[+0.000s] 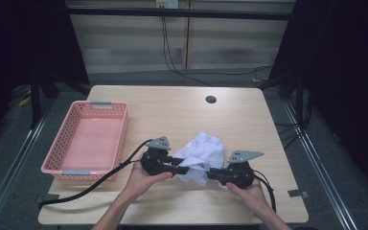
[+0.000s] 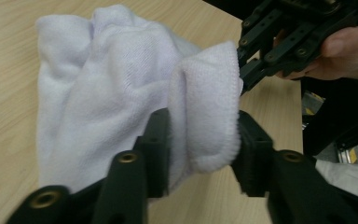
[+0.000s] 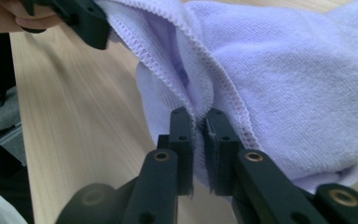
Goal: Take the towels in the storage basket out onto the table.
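Note:
A crumpled white towel (image 1: 202,153) lies on the wooden table (image 1: 172,110), near its front edge. My left gripper (image 1: 183,166) comes at it from the left. In the left gripper view its jaws (image 2: 200,135) close around a thick rolled fold of the towel (image 2: 121,93). My right gripper (image 1: 211,173) comes from the right. In the right gripper view its jaws (image 3: 199,133) pinch the stitched hem of the towel (image 3: 284,79). The two grippers hold the cloth close together, and each shows in the other's view: the right gripper (image 2: 284,37) and the left gripper (image 3: 84,18).
An empty pink plastic basket (image 1: 84,139) stands on the left part of the table. A round cable hole (image 1: 211,99) sits near the far edge. The left gripper's cable (image 1: 91,184) trails over the front left corner. A hand grips each gripper.

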Motion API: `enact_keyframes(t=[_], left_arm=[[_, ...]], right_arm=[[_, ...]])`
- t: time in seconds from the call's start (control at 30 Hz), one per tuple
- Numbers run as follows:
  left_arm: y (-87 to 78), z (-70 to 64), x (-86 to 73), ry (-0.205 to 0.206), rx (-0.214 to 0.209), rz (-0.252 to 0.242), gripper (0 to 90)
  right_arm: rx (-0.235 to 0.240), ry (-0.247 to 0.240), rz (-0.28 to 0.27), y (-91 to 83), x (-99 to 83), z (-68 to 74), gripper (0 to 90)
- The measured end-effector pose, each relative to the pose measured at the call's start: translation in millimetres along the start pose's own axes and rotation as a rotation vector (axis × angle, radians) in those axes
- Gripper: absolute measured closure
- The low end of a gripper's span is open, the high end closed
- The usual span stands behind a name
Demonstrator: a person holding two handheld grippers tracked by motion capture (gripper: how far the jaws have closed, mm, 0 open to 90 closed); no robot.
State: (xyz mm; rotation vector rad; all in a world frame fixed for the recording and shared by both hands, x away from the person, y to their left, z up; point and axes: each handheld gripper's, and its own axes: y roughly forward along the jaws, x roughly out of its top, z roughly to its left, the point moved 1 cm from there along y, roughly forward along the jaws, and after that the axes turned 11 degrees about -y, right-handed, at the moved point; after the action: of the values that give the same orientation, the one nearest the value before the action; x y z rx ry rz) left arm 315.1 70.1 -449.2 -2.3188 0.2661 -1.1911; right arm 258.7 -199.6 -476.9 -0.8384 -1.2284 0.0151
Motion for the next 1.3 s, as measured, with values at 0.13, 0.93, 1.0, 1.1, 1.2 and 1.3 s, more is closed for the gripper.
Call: enact_keyframes(t=[0.13,0.93,1.0,1.1,1.2,1.3], left_arm=[[-6.7,3.3,7.3,-0.027,-0.004,-0.055,41.6],[-25.5,10.8,6.8,-0.058,0.051,-0.166,87.7],[-29.6,14.7,6.9,-0.071,0.067,-0.180,87.8],[-36.7,17.8,6.0,-0.088,0.088,-0.202,87.9],[-57.6,21.3,2.3,-0.121,0.114,-0.258,88.0],[-71.3,19.6,0.1,-0.125,0.151,-0.279,88.1]], right_arm=[[0.008,0.006,-0.011,-3.9,-1.5,-2.0,83.7],[-0.075,0.058,0.008,-33.2,-16.5,-23.1,87.0],[-0.102,0.061,-0.004,-38.4,-15.5,-27.9,87.2],[-0.135,0.078,-0.034,-46.7,-13.2,-34.6,87.2],[-0.206,0.109,-0.087,-66.9,-8.2,-50.6,87.5],[-0.252,0.126,-0.118,-79.8,-5.2,-63.2,87.7]])
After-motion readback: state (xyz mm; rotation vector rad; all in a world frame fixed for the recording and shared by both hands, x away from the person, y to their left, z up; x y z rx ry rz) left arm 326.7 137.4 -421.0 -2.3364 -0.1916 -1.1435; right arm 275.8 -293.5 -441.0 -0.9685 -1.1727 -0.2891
